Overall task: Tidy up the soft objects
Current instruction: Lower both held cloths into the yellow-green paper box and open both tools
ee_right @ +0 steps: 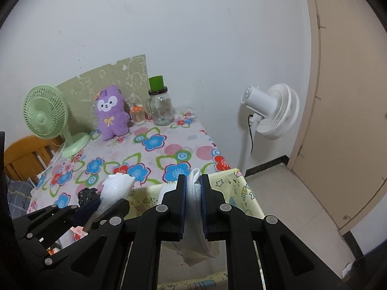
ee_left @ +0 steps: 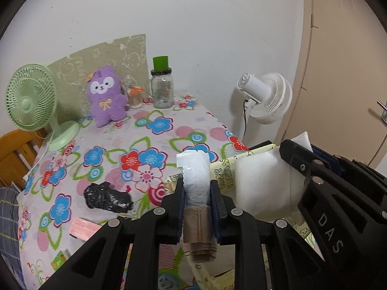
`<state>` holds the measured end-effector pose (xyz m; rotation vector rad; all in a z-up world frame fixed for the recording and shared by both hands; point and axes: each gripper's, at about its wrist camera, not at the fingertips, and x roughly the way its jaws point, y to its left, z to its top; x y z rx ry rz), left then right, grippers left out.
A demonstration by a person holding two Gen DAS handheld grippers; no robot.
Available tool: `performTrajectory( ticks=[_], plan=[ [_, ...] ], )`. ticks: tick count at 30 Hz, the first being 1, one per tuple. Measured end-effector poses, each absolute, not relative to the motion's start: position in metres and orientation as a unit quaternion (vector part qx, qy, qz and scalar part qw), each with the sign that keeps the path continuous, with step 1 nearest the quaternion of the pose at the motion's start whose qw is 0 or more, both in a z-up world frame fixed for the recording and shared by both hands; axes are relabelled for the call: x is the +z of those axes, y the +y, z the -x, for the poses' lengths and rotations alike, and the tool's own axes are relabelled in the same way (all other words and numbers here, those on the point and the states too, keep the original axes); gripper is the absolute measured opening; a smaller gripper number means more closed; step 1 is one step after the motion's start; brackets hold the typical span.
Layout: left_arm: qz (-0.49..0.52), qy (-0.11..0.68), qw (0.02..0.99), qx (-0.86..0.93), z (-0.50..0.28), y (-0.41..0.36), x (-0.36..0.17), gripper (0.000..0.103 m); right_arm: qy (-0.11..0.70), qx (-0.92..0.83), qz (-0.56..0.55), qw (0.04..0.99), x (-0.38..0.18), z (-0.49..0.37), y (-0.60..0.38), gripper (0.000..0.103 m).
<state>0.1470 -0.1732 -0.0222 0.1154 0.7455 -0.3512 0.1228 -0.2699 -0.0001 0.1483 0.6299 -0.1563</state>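
Observation:
My left gripper (ee_left: 197, 188) is shut on a clear plastic packet with a beige folded garment inside (ee_left: 196, 186); it is held above the near edge of the flowered table (ee_left: 154, 142). My right gripper (ee_right: 193, 183) is shut on a white soft cloth (ee_right: 194, 217) that hangs down between the fingers. In the left wrist view the right gripper (ee_left: 321, 193) shows at the right with the white cloth (ee_left: 261, 186). In the right wrist view the left gripper (ee_right: 106, 207) shows at the lower left with its packet (ee_right: 113, 191). A black crumpled bag (ee_left: 107, 199) lies on the table.
A purple plush toy (ee_left: 106, 96), a green desk fan (ee_left: 31, 104), a glass jar with a green cap (ee_left: 163, 87) and a small jar (ee_left: 135, 95) stand at the table's back. A white floor fan (ee_left: 266, 96) and a door (ee_right: 350, 120) are to the right. A yellow patterned cloth (ee_right: 232, 186) covers the near surface.

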Motion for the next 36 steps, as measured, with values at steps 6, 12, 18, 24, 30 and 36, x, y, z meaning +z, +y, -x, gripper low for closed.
performTrajectory(
  ticks=[6,12,18,24,30,36],
  plan=[
    [-0.064,0.376,0.909,-0.168,-0.155,-0.181,-0.033,0.036,0.329,-0.081,-0.074,0.938,-0.012,-0.130,-0.275,0.016],
    [-0.077,0.373,0.910,-0.161,-0.153,-0.184,-0.037,0.078,0.366,-0.065,-0.093,0.924,-0.024,-0.137,-0.280,0.023],
    [-0.079,0.366,0.912,-0.170,-0.148,-0.183,-0.035,0.092,0.332,-0.090,-0.072,0.936,-0.018,-0.128,-0.276,0.079],
    [-0.083,0.362,0.917,-0.148,-0.146,-0.181,-0.034,0.103,0.337,-0.088,-0.067,0.935,-0.018,-0.129,-0.274,0.084],
    [-0.093,0.371,0.911,-0.155,-0.144,-0.181,-0.035,0.103,0.344,-0.086,-0.063,0.933,-0.019,-0.129,-0.270,0.085],
    [-0.099,0.369,0.912,-0.150,-0.140,-0.177,-0.034,0.103,0.344,-0.084,-0.063,0.933,-0.019,-0.125,-0.267,0.086]
  ],
)
